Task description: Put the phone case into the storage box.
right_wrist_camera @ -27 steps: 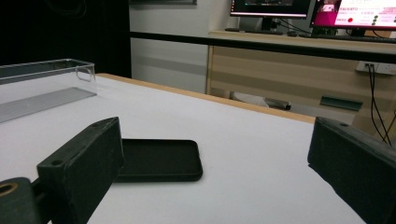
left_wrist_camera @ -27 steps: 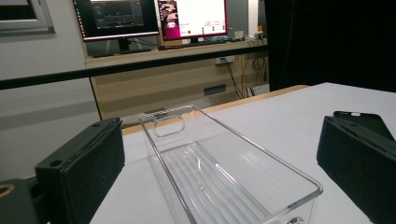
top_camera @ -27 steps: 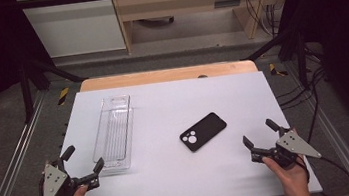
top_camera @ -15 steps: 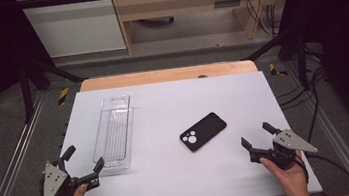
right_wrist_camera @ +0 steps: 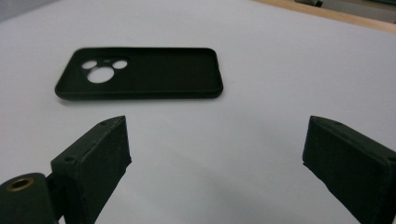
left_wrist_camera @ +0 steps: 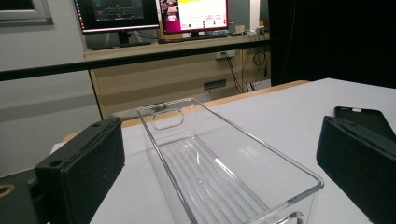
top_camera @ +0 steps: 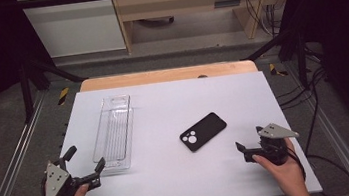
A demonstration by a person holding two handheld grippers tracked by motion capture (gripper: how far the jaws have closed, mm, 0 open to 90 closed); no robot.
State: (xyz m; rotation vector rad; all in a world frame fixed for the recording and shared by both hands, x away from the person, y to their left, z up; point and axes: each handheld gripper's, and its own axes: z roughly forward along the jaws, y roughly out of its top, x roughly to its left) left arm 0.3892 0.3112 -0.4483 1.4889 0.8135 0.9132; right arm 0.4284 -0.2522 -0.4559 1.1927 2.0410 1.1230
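One black phone case (top_camera: 203, 132) lies flat, camera cutouts up, right of centre on the white bench (top_camera: 182, 177). One clear tray (top_camera: 114, 133) lies well left. The right tool (top_camera: 251, 145), released, faces the case unobstructed; the left tool (top_camera: 85, 164), released, faces the tray.
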